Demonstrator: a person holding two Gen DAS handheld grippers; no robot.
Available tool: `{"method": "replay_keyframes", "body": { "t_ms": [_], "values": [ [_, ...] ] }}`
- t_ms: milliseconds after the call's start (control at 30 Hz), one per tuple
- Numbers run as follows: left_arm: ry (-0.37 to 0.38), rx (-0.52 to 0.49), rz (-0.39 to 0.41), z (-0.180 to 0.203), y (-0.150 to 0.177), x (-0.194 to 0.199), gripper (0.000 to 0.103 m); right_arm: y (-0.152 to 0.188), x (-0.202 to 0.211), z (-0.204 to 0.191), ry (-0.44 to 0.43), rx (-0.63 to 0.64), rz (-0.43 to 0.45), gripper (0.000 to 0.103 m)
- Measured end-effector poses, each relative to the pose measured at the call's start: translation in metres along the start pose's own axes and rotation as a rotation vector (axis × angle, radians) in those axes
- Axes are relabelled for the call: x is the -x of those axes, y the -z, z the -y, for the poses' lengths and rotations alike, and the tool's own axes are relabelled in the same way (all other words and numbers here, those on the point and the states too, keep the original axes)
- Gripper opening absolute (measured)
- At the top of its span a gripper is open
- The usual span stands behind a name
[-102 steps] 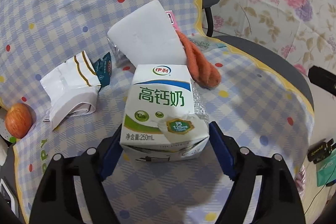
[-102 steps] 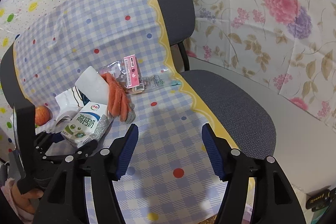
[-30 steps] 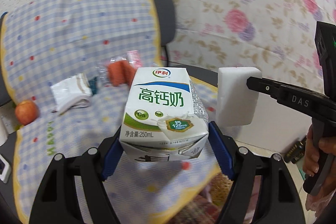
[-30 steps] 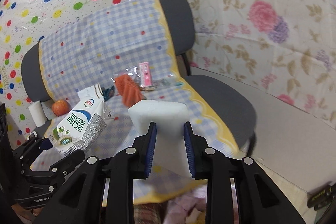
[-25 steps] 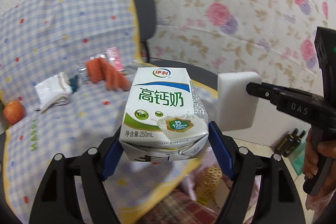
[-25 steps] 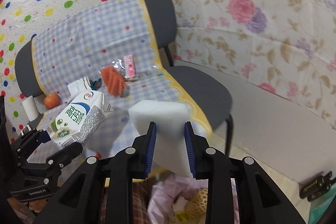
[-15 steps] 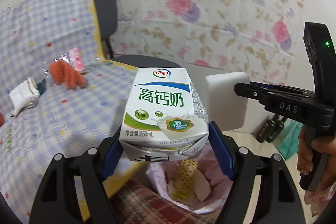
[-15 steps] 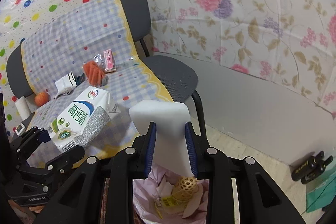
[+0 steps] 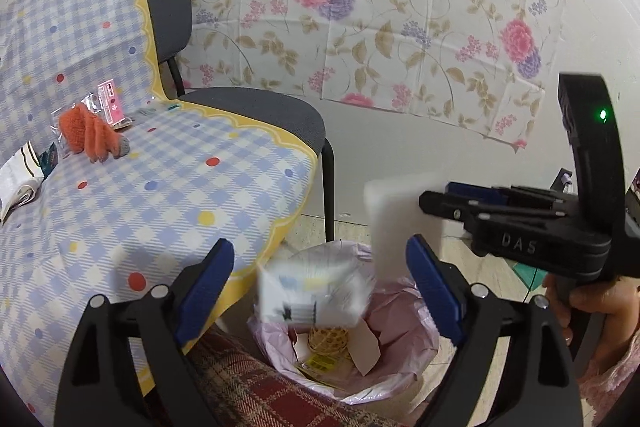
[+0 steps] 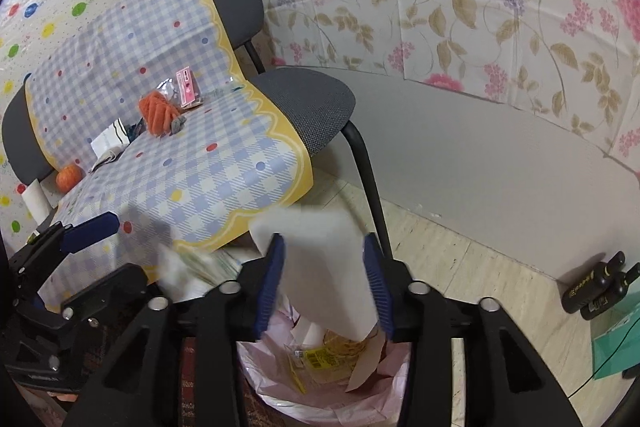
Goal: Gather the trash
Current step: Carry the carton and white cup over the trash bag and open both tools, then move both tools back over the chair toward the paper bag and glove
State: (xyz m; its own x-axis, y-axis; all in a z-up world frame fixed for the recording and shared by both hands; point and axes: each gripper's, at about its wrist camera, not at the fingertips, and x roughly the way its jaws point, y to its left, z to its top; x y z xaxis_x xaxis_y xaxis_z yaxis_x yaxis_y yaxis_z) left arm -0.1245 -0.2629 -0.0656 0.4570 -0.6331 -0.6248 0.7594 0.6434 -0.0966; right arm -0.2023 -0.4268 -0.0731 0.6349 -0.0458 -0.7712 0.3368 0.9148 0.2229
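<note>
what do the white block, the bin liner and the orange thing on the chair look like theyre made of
White block: probably foam, matte and plain white, with soft rounded edges. Bin liner: thin pink plastic film, crinkled and slightly glossy, translucent at the rim. Orange thing: looks like knitted fabric, ribbed and fuzzy, with grey tips; likely a glove, though that is unclear.

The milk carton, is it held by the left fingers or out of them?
Out of them. The milk carton is blurred in mid-air between the opening left gripper fingers, touching neither, above the pink-lined trash bin.
</note>
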Motion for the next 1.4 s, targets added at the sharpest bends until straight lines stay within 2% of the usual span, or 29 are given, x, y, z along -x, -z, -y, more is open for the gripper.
{"method": "replay_keyframes", "body": {
  "t_ms": [33, 67, 367, 700, 1067, 1400],
  "values": [
    [-0.010, 0.008, 0.004, -0.003, -0.001, 0.001, 0.085, 0.000, 0.001, 0.000, 0.000, -0.006, 0.004, 0.055],
    [-0.018, 0.014, 0.008, -0.006, -0.001, 0.003, 0.085, -0.001, 0.002, 0.002, 0.000, -0.011, 0.007, 0.056],
    [-0.072, 0.071, 0.069, -0.030, -0.013, 0.028, 0.085, -0.015, 0.019, -0.007, -0.007, -0.005, 0.070, 0.056],
    [-0.142, 0.100, 0.080, -0.060, -0.014, 0.044, 0.086, -0.032, 0.015, -0.035, -0.044, 0.029, 0.101, 0.056],
    [-0.331, 0.173, 0.091, -0.134, -0.023, 0.064, 0.086, -0.065, -0.018, -0.092, -0.130, 0.109, 0.107, 0.056],
    [-0.469, 0.244, 0.097, -0.203, -0.031, 0.089, 0.086, -0.099, -0.050, -0.134, -0.178, 0.150, 0.110, 0.056]
  ]
}}
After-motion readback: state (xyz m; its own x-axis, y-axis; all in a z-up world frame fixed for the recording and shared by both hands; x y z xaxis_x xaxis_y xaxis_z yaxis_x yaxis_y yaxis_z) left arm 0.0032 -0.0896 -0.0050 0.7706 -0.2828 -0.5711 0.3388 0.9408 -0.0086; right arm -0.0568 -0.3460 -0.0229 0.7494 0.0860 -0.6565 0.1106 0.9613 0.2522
